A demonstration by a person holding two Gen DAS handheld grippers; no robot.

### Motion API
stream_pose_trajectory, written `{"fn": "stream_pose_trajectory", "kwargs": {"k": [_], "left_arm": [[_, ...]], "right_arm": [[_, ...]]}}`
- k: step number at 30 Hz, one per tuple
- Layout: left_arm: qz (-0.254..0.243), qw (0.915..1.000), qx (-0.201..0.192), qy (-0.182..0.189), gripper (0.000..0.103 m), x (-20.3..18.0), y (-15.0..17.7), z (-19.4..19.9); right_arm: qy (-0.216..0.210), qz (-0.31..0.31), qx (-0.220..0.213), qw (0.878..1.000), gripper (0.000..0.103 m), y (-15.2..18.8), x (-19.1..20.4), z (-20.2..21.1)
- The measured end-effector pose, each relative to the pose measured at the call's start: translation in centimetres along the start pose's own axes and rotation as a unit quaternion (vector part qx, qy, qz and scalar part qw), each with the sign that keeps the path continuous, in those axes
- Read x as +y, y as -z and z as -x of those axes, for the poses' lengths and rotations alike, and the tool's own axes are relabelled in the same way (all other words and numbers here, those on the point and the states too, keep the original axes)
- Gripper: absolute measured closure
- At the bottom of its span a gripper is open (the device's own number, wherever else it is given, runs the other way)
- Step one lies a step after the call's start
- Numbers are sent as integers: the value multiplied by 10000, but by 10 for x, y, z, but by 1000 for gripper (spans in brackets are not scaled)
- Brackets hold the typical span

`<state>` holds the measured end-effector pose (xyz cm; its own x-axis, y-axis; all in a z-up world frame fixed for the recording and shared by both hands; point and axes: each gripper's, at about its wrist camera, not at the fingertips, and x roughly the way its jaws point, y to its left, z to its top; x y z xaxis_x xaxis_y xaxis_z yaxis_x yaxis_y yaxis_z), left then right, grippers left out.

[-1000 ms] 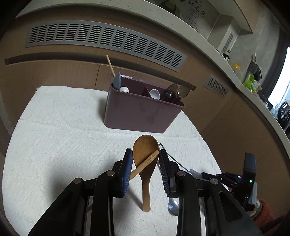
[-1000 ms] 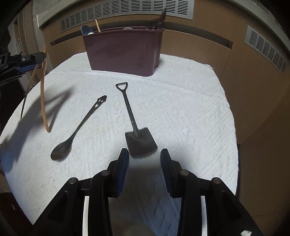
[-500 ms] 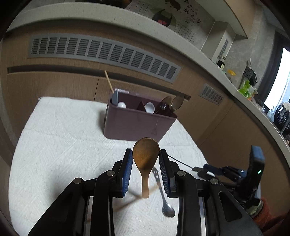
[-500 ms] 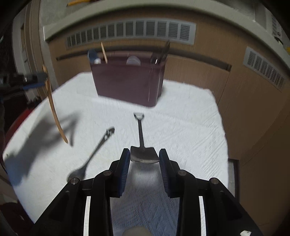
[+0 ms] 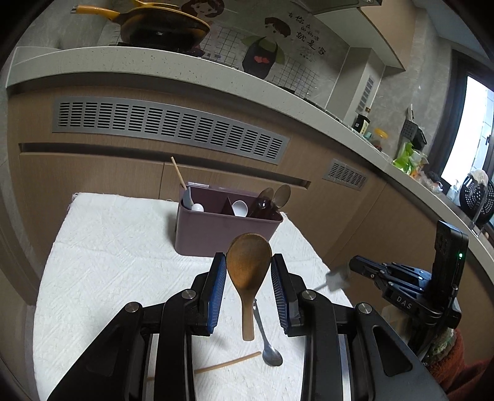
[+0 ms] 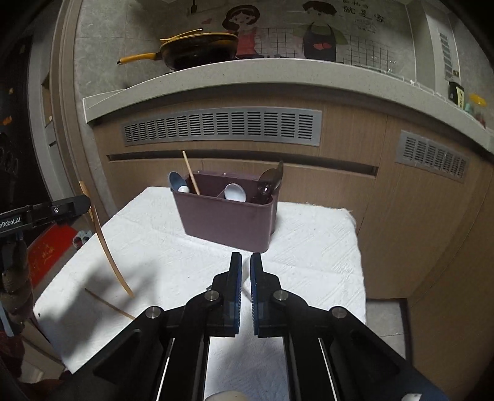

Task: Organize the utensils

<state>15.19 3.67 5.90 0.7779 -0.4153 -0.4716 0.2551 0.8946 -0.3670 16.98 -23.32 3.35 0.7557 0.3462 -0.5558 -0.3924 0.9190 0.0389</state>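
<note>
My left gripper (image 5: 248,271) is shut on a wooden rice spoon (image 5: 248,268), bowl up, held above the white cloth (image 5: 117,262); it also shows in the right wrist view (image 6: 106,253). My right gripper (image 6: 246,268) is nearly closed; in the left wrist view (image 5: 349,271) it holds the small metal shovel spoon (image 5: 336,279) lifted off the table. The purple utensil caddy (image 5: 222,234) stands at the back, also in the right wrist view (image 6: 228,222), with spoons and a chopstick inside. A metal spoon (image 5: 268,345) and a chopstick (image 5: 228,364) lie on the cloth.
Wooden cabinets with vent grilles (image 5: 166,126) rise right behind the table. A counter (image 5: 185,68) above carries a yellow pan (image 5: 160,27). The table edge drops off at the right (image 6: 358,262). A chopstick (image 6: 108,303) lies near the left edge.
Both grippers have risen and pulled back from the table. My right gripper closed on the shovel spoon and lifted it. The chopstick that lay across the left fingers now lies on the cloth.
</note>
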Motion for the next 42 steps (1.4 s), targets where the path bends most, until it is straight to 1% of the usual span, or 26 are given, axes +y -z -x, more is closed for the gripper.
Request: {"fn": "stream_pose_trajectory", "kwargs": {"k": [1, 4, 6, 8, 9, 10, 12, 16, 19, 20, 21, 24, 27, 29, 31, 33, 35, 37, 39, 41, 42], "left_arm": [[7, 10000, 0, -1, 72, 0, 1, 1], [43, 10000, 40, -12, 72, 1, 4, 2], [86, 9999, 85, -38, 72, 4, 6, 1], [134, 9998, 127, -86, 72, 9, 9, -1], [158, 9997, 159, -116, 72, 11, 10, -2], [187, 9995, 205, -155, 72, 14, 11, -4], [226, 9991, 289, -196, 72, 20, 14, -8], [384, 9982, 413, -226, 72, 30, 20, -16], [428, 9978, 456, -227, 72, 33, 23, -21], [436, 9977, 475, -228, 72, 33, 24, -23], [442, 9976, 487, -227, 72, 34, 25, -24], [479, 9971, 539, -249, 72, 38, 27, -29], [539, 9965, 566, -281, 72, 43, 28, -32], [581, 9962, 567, -304, 72, 48, 27, -34], [611, 9960, 568, -327, 72, 51, 27, -35], [632, 9958, 562, -350, 72, 56, 26, -37], [641, 9958, 542, -360, 72, 59, 25, -38], [645, 9955, 569, -388, 72, 61, 24, -41], [648, 9952, 602, -418, 72, 63, 24, -45], [656, 9951, 599, -439, 72, 65, 24, -47], [667, 9951, 596, -429, 72, 65, 24, -47]], "right_arm": [[-56, -38, 31, 10000, 99, 0, 0, -1], [23, -43, 94, 9999, 98, 4, -1, -5], [-140, -21, 310, 9994, 95, 10, -1, -13], [-358, 22, 491, 9982, 82, 19, 1, -20], [-479, 106, 613, 9969, 71, 24, 4, -25], [-596, 221, 739, 9952, 70, 31, 8, -29], [-689, 549, 1025, 9908, 70, 48, 17, -38], [-663, 1181, 1453, 9801, 70, 76, 34, -51], [-953, 1558, 1731, 9678, 70, 89, 46, -60], [-1127, 1771, 1796, 9611, 70, 92, 55, -62], [-1177, 1928, 1792, 9575, 71, 94, 61, -63], [-1263, 2651, 1696, 9407, 71, 102, 87, -67], [-1153, 2936, 1753, 9326, 72, 105, 100, -84], [-1238, 2874, 1687, 9347, 72, 96, 100, -91], [-1204, 2726, 1690, 9395, 72, 85, 96, -105], [-1203, 2544, 1742, 9436, 72, 75, 90, -120], [-1314, 2243, 1839, 9479, 71, 64, 81, -135], [-1443, 2126, 1833, 9489, 71, 57, 76, -142], [-1408, 2198, 1777, 9488, 71, 50, 75, -149], [-1316, 2292, 1814, 9472, 71, 48, 73, -158], [-1346, 2226, 1849, 9477, 67, 47, 68, -163]]}}
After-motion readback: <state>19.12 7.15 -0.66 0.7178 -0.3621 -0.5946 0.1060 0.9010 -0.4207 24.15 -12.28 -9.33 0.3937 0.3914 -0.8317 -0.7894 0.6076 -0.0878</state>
